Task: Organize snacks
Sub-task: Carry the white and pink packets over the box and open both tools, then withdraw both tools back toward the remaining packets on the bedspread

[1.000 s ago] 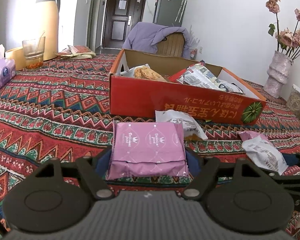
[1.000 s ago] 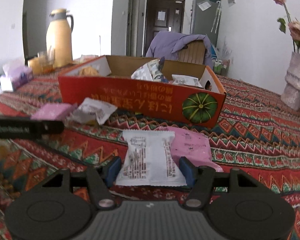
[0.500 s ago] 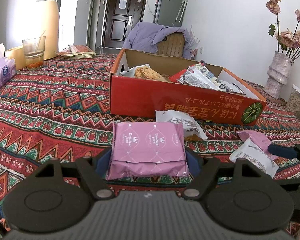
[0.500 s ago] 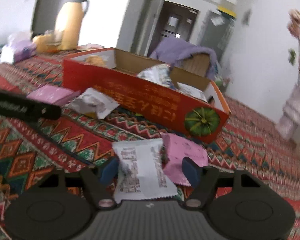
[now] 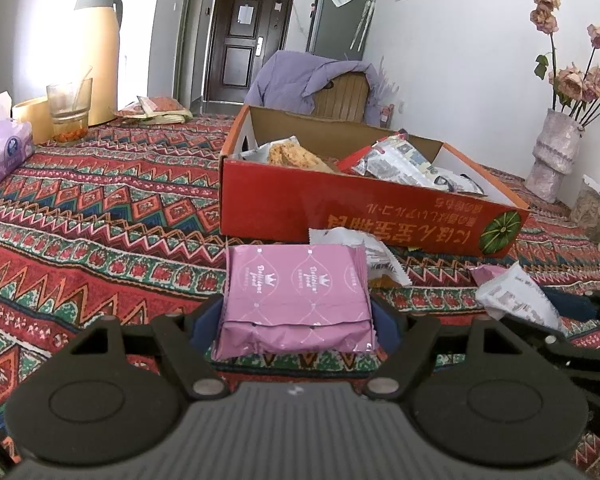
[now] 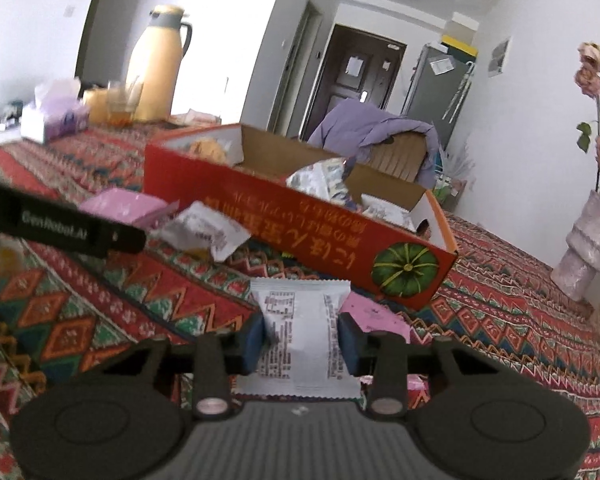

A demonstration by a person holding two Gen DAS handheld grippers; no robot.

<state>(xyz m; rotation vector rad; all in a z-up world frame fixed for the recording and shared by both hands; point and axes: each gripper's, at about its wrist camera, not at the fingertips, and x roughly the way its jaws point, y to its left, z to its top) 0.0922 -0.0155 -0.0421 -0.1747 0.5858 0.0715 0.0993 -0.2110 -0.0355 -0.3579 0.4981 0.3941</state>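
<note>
My left gripper point(image 5: 296, 320) has its blue pads on both sides of a pink snack pack point(image 5: 296, 300) that rests on the patterned cloth. My right gripper point(image 6: 301, 338) is shut on a white snack packet point(image 6: 300, 332) and holds it tilted above the cloth, near the box's front right corner. The white packet also shows in the left wrist view point(image 5: 516, 296). The red cardboard box point(image 5: 364, 208) holds several snacks and stands just beyond both grippers. A white wrapper point(image 5: 364, 248) lies against the box front. A pink pack point(image 6: 374, 316) lies under the right gripper.
A cream thermos point(image 5: 98, 52), a glass point(image 5: 69, 108) and a purple tissue box point(image 5: 4, 152) stand at the far left. A vase of dried roses point(image 5: 554, 156) stands at the far right. A chair with a purple jacket point(image 5: 320, 80) is behind the box.
My right gripper has closed on the white packet and lifted it off the pink pack, toward the box. My left gripper has stayed around the pink pack.
</note>
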